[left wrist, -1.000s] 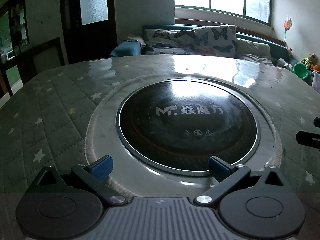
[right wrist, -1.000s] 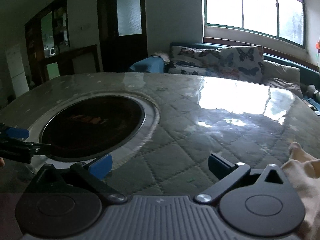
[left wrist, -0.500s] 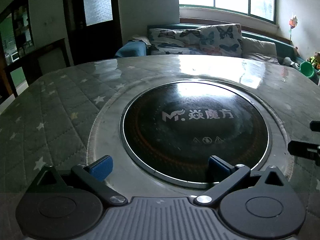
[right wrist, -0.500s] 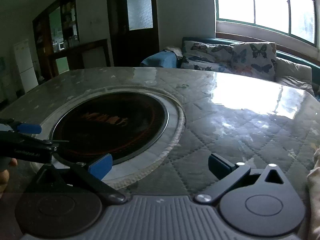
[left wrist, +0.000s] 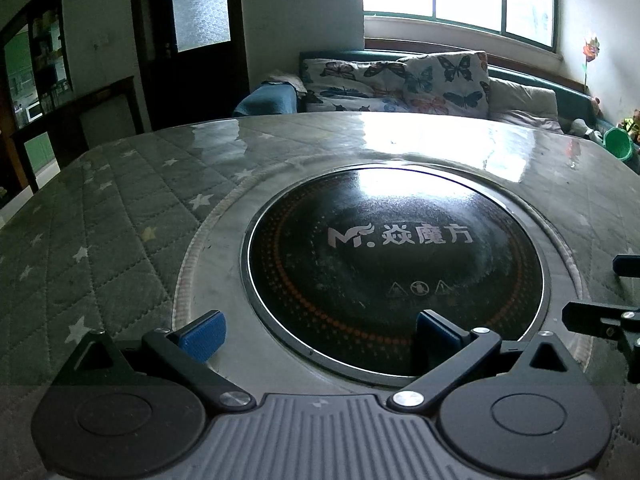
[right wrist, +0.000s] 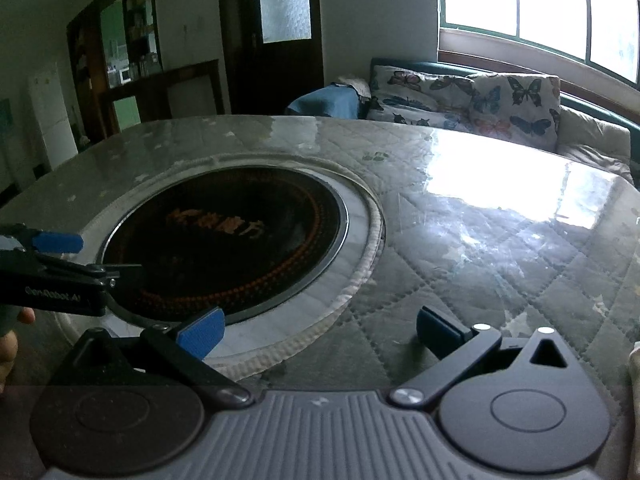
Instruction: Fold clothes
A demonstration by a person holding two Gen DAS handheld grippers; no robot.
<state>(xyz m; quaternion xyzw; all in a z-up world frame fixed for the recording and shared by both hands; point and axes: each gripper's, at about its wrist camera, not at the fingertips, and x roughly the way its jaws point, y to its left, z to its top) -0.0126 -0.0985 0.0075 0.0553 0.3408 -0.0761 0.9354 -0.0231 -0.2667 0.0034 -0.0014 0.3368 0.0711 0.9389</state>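
Left wrist view, items left to right. Quilted table cover [left wrist: 104,232]: grey-green, star print, under a clear glossy sheet. Round black induction cooktop [left wrist: 394,268]: set flush in the table centre, white logo, directly ahead of the left gripper [left wrist: 318,332]. Left gripper: blue pads spread wide, nothing between them, hovering low over the cooktop's near rim. Right gripper's fingers: entering at the far right edge. No garment shows in this view.

Right wrist view, items left to right. Left gripper body at the left edge, with part of a hand behind it. Cooktop [right wrist: 224,240]: ahead and left. Right gripper [right wrist: 320,330]: pads spread, empty, over the quilted cover beside the cooktop ring. Pale cream cloth [right wrist: 634,380]: a sliver at the far right edge, apparently the clothing to fold; its shape and long axis cannot be told.

Judgement: clothing lies to the right, beyond both tools; right gripper is nearer. Table between is bare, nothing obstructs. Background: butterfly-print cushions [right wrist: 472,100], window, dark door.
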